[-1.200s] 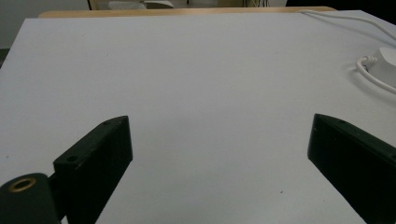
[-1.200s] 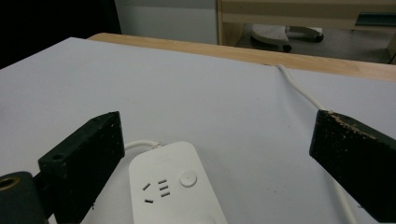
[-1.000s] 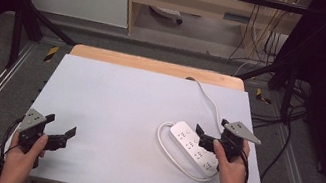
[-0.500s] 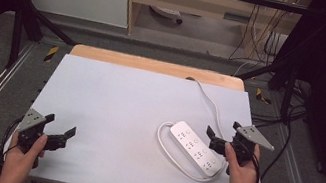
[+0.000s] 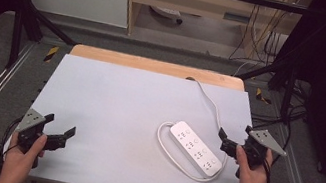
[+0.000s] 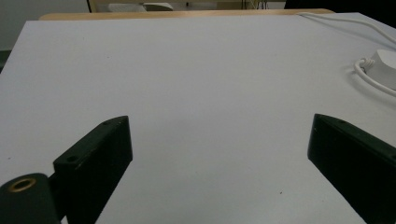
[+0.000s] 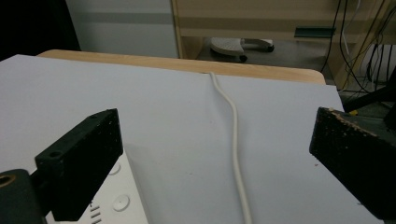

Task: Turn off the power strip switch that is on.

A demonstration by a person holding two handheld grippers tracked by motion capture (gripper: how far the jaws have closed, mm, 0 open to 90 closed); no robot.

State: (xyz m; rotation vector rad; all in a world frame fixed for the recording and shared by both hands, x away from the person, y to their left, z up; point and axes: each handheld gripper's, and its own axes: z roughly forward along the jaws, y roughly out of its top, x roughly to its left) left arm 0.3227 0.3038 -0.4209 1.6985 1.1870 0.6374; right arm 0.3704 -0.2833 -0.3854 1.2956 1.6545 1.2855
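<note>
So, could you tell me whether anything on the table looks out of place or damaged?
Nothing stands out. The white power strip lies flat, set diagonally, with its cord looping loosely around it. Only the right gripper shows wear: one pad's edge is chipped.

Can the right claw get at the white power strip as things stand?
Probably yes. The right claw is open beside the power strip, at its near-right end, and nothing lies between them but the strip's own white cord looping around it.
</note>
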